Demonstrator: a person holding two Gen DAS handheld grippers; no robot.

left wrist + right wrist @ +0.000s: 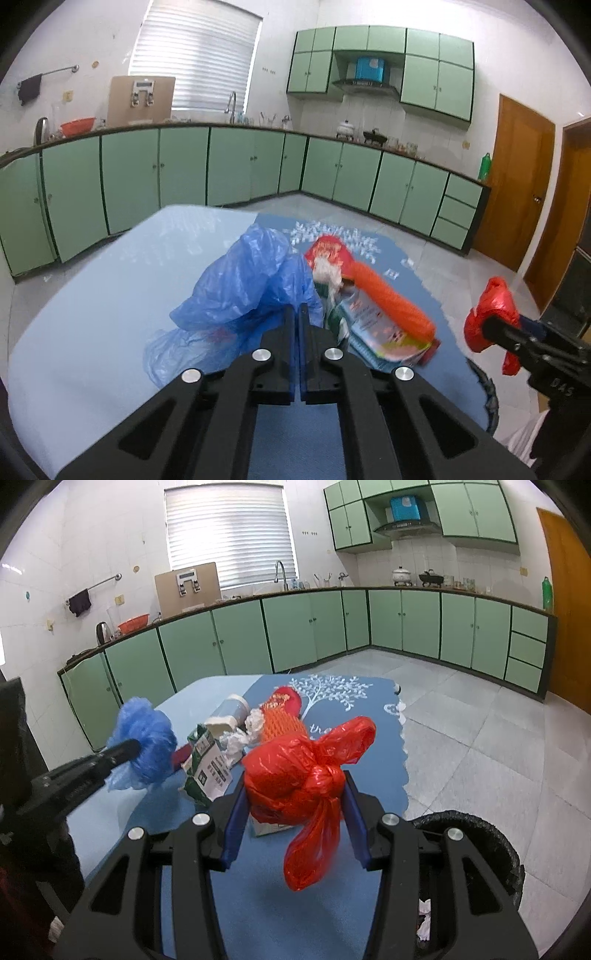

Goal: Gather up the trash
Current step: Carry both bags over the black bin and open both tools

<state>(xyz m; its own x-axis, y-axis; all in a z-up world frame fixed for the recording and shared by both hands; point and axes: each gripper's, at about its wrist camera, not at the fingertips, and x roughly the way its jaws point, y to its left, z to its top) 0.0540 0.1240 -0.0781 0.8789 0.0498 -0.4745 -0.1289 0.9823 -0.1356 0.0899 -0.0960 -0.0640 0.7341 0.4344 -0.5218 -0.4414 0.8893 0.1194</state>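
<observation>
So, left view: my left gripper [296, 314] pinched shut on one blue bag [247, 284], level over table [85, 314]; one orange net [391, 302], one carton [373, 332] beside.

Right view: my right gripper [293, 794] clamps one red bag [306, 771] above table edge; one bin [491, 845] lower right.

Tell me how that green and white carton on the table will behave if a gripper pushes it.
The carton probably tips rather than slides: it stands tilted with its top flaps torn open. It is likely light and empty, with dented sides that may crumple. A push could also shove it into the crumpled tissue beside it.
</observation>
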